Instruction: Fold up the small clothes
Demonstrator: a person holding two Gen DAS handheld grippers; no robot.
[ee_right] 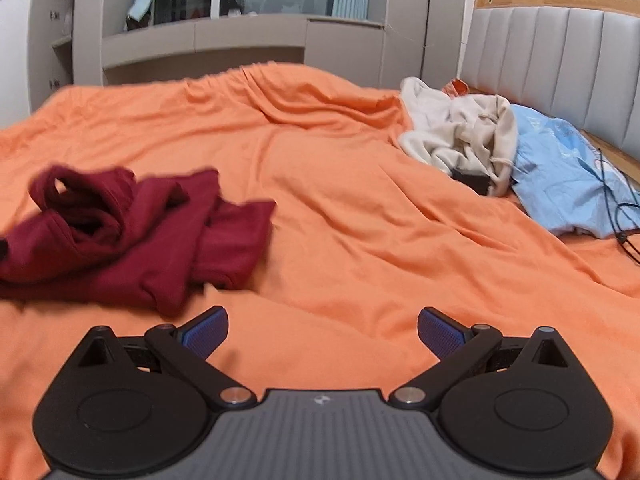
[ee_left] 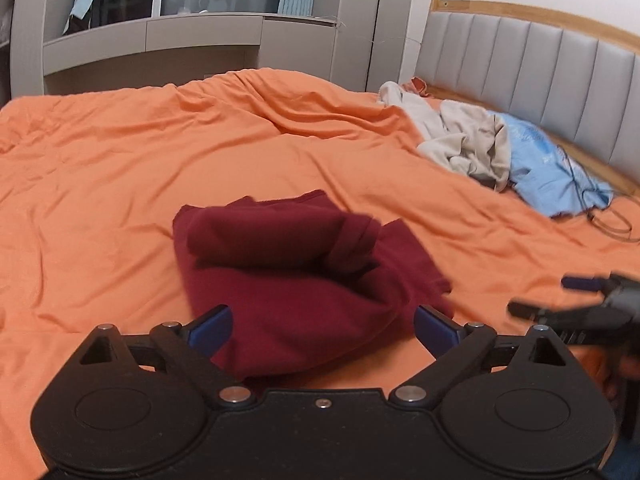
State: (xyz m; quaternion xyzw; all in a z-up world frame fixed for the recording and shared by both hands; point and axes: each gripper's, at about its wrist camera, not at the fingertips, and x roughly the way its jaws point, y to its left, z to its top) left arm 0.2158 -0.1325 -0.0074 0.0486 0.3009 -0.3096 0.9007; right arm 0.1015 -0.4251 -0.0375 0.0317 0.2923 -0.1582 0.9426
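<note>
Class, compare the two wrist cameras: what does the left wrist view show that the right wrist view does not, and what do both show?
Left wrist only: the right gripper at the frame's right edge, and the maroon garment between the open left gripper.

Right wrist only: bare orange bedspread between its own open fingers.

Both: the garment, the beige and blue clothes, the grey headboard.

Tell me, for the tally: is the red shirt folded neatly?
Not neatly: the red shirt lies bunched on the orange bedspread, with loose, uneven layers.
</note>
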